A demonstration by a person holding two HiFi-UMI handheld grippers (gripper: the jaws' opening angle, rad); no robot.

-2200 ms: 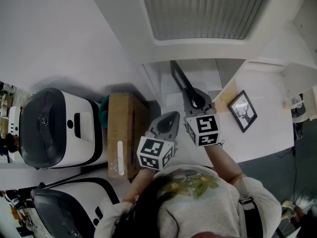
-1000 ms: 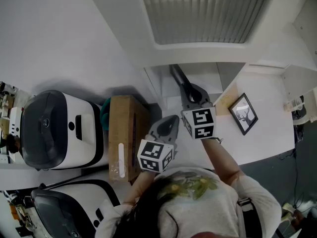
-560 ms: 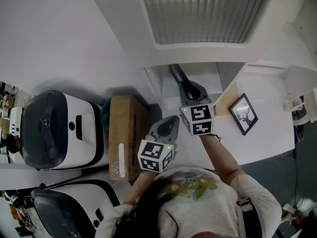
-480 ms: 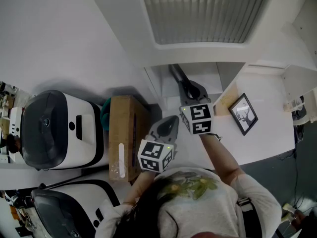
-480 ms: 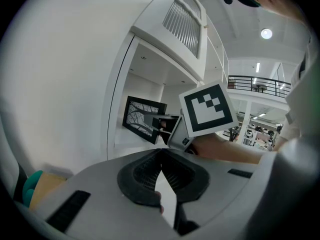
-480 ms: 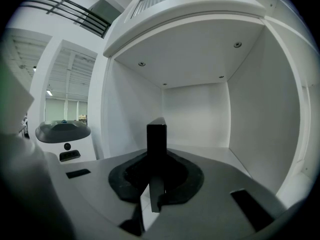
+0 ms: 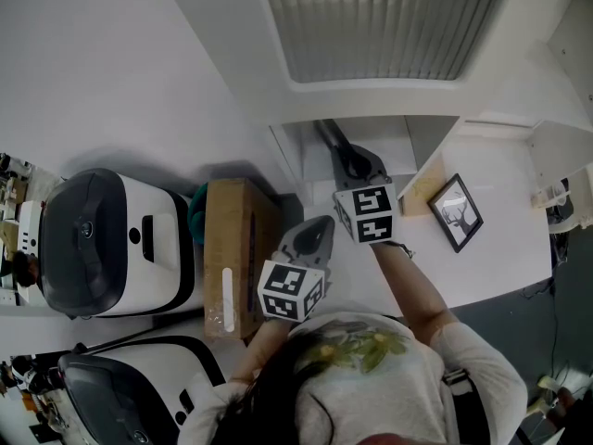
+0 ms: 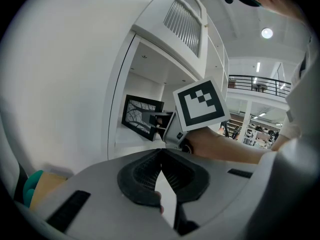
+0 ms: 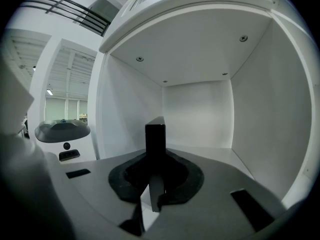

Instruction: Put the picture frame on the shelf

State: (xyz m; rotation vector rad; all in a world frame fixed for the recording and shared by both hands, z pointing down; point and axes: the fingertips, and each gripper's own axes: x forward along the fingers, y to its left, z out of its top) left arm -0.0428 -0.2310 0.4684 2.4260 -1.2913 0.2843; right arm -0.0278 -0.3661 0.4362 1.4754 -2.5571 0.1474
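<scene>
Jaws of your right gripper [image 9: 154,176] clamp a black picture frame [image 9: 155,139], edge-on, facing the white shelf compartment [image 9: 200,104]. Your left gripper [image 8: 161,173] is closed and empty.

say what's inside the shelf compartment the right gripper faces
Only the picture frame, held edge-on by the right gripper; nothing else shows in the shelf compartment. Floor behind it is hidden.

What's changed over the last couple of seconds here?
The right gripper, shut on the picture frame, has pushed forward, carrying it farther into the open shelf compartment. Nothing was taken hold of or let go. The left gripper stays shut and empty in place; the second frame on the white surface and the cardboard box have not moved.
</scene>
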